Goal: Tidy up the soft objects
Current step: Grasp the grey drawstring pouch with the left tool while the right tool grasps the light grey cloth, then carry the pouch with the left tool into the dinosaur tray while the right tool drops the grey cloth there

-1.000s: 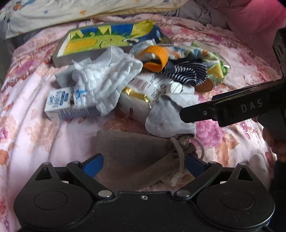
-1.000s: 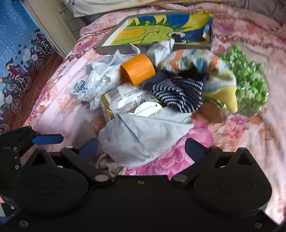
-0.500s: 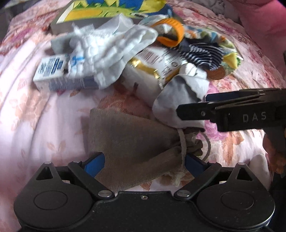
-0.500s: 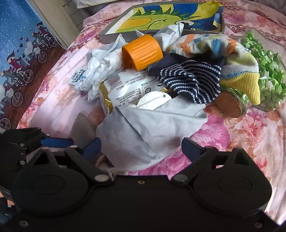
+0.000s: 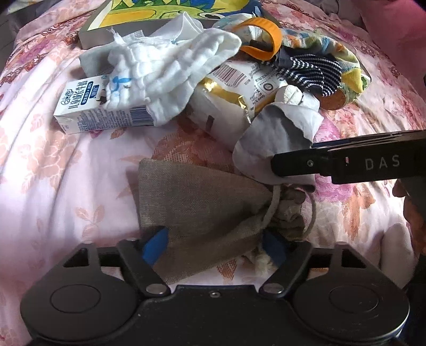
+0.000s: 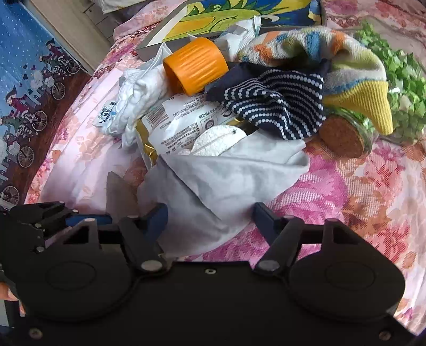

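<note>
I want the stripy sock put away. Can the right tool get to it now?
Probably not right away. The right tool is closing around the grey cloth, which lies between it and the stripy sock further back in the pile.

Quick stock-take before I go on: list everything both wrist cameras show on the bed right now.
burlap pouch: 1, brown, on the bedspread between the left fingers
grey cloth: 1, pale grey, front of the pile, between the right fingers
white cloth: 1, white, draped over the carton
milk carton: 1, white and blue, left of the pile
snack packet: 1, white and gold, under the cloths
orange cap: 1, orange, on the pile
striped sock: 1, navy with white dots
fuzzy sock: 1, multicolour, yellow cuff
corked jar: 1, glass, lying on its side
picture box: 1, yellow and green, behind the pile
bedspread: 1, pink floral
left gripper: closing around the pouch
right gripper: closing around the grey cloth
</note>
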`<state>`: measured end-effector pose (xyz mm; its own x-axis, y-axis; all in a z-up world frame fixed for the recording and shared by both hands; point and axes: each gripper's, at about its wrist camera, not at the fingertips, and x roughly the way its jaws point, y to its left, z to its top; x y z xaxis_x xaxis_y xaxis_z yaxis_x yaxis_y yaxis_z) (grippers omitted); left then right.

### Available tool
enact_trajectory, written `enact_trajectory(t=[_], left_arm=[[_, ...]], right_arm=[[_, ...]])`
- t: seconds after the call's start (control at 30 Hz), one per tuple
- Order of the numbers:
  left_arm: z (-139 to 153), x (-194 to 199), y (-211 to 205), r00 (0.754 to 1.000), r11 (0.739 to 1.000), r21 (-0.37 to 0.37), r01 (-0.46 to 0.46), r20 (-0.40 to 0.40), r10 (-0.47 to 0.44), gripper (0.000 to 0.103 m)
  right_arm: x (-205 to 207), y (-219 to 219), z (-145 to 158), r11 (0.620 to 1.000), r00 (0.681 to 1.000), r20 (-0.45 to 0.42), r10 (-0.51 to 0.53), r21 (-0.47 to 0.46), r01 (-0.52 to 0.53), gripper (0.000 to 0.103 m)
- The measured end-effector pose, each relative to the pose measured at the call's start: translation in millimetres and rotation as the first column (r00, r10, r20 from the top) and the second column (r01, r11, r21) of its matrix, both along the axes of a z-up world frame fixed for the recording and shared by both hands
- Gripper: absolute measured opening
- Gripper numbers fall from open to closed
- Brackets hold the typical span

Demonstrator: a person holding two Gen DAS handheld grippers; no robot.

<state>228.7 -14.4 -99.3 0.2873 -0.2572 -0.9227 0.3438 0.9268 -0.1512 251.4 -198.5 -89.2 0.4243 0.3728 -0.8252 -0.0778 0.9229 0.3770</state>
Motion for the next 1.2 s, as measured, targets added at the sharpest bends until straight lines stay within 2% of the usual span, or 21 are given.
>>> enact_trajectory(t=[0.07,0.1,0.17,0.27,0.47,0.53,0.6,0.83,1.0,1.2], left_arm=[[2.1,0.8,-0.2,1.000,1.000,-0.027,0.003,-0.009,-0.003,0.056],[3.0,0.6,-0.9,1.000,0.999,-0.033,0.006,-0.011,-0.006,0.053],[3.5,-0.6,-2.0,1.000,0.999,-0.047,0.013,-0.014,-0.014,0.040],[4.5,-1.7,-2.0,1.000,0.997,-0.071,0.011,-0.017,-0.012,0.032],[7.7,-5.2,0.7,1.000,0.995,-0.097,-0.021,-0.004,0.020,0.017],[10.6,-6.2,1.6,0.999,0.994,-0.106,-0.037,-0.002,0.037,0.014],[14.5,-7.7,4.9,0.998,0.990,-0.124,-0.062,-0.004,0.062,0.012],[27.2,-11.9,18.8,0.988,0.968,-0.200,-0.151,-0.014,0.151,0.011],[40.7,-14.7,28.8,0.980,0.944,-0.275,-0.183,0.029,0.199,0.011],[54.6,-17.8,35.8,0.962,0.919,-0.332,-0.212,0.093,0.256,0.011]], right_arm=[[-0.8,-1.6,-0.4,1.000,1.000,-0.003,-0.002,0.014,0.002,0.055],[-1.6,-2.4,-0.5,1.000,1.000,-0.005,-0.003,0.020,0.003,0.053],[-1.9,-5.1,-1.4,0.999,1.000,-0.013,-0.004,0.038,0.005,0.048],[-3.9,-10.1,-2.6,0.998,0.999,-0.033,-0.010,0.064,0.012,0.037],[-11.6,-16.8,4.2,0.998,0.999,-0.026,-0.020,0.055,0.022,0.016],[-13.5,-18.4,7.6,0.999,1.000,-0.012,-0.021,0.049,0.022,0.007],[-16.0,-19.6,11.5,0.999,1.000,0.005,-0.019,0.037,0.019,0.004],[-25.1,-27.9,34.8,0.999,0.997,0.070,-0.031,0.045,0.028,0.002],[-32.1,-44.1,51.5,0.995,0.994,0.093,-0.061,0.088,0.053,0.002],[-45.0,-54.8,76.1,0.997,0.976,0.204,-0.073,0.051,0.063,0.002]])
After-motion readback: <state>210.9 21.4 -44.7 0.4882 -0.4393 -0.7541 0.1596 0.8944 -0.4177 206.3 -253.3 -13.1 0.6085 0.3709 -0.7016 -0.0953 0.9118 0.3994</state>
